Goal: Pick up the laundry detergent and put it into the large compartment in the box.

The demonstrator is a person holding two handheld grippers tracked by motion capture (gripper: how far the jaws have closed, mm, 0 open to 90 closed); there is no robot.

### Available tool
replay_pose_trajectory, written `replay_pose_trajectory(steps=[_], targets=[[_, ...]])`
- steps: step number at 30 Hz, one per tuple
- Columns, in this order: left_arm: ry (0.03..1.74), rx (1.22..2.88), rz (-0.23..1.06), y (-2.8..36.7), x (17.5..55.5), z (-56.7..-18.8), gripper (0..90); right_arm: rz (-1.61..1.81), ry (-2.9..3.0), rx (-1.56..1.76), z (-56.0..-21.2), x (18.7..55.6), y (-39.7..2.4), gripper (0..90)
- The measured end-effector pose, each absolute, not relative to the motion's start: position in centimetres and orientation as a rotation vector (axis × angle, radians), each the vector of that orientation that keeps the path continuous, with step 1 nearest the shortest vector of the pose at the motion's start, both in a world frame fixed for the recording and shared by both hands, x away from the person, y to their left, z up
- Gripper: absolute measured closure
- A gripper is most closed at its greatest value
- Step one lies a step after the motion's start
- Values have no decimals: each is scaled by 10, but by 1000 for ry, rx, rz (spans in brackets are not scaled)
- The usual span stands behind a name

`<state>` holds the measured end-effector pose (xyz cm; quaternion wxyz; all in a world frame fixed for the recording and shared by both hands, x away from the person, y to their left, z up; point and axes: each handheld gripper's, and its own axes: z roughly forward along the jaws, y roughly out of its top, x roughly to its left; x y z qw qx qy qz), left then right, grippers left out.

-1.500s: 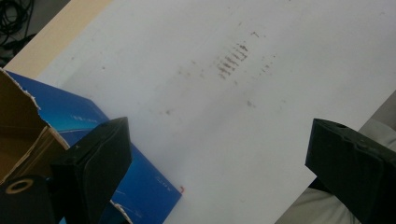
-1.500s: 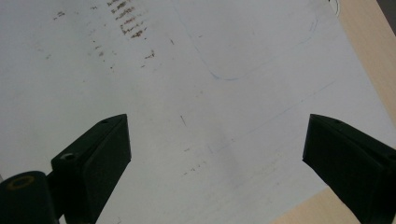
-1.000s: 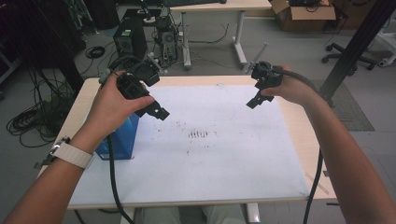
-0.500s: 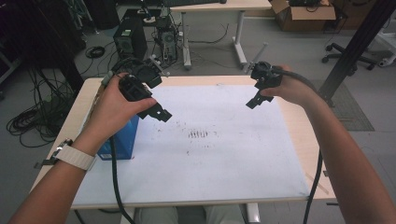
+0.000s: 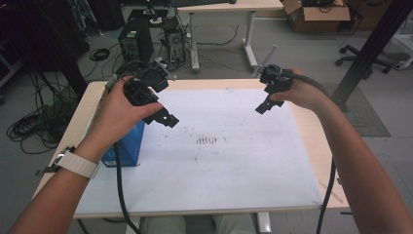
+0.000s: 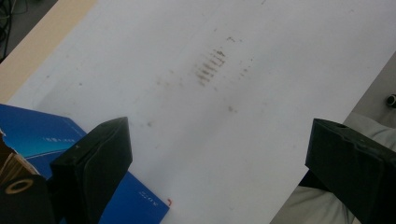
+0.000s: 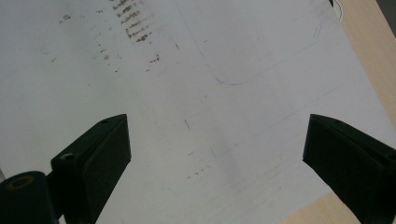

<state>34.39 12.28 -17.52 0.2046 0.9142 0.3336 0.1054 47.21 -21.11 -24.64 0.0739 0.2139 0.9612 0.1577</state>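
Blue box (image 5: 127,147) at the tabletop's (image 5: 311,141) nine o'clock looks light, stiff cardboard; pinch its upper edge, both grippers' jaws gaping empty.

floor: grey (image 5: 302,44) | desk (image 5: 229,6) | computer towers (image 5: 132,41) | office chair (image 5: 389,48) | cardboard box (image 5: 319,9)

Left gripper (image 5: 168,118): black, jaws matt black.
Right gripper (image 5: 263,105): black, black cable.
Box (image 5: 127,148) beneath the left jaws: deep blue, small white lettering, a red mark at one corner.
Sheet (image 5: 234,180) below both jaws: white, with rows of brown smudges (image 5: 208,140) and faint blue pen lines.
Bench (image 5: 319,141): pale wood.
Watch strap (image 5: 75,164): cream.
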Motion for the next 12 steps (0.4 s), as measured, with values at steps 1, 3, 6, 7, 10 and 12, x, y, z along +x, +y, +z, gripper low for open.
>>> replay_pose_trajectory(steps=[1,3,6,7,10,12], targets=[[930,2549,294,123,344,-175,74,473,2885,642,-246,472,-211,78],[929,2550,291,123,344,-175,74,474,2884,642,-246,472,-211,78],[925,2552,290,122,345,-175,74,473,2885,642,-246,472,-211,78],[926,2551,290,122,345,-176,74,472,2886,643,-246,472,-211,78],[926,2549,288,122,345,-176,73,473,2884,644,-246,472,-212,78],[926,2550,287,122,346,-176,72,474,2883,645,-246,472,-213,78]])
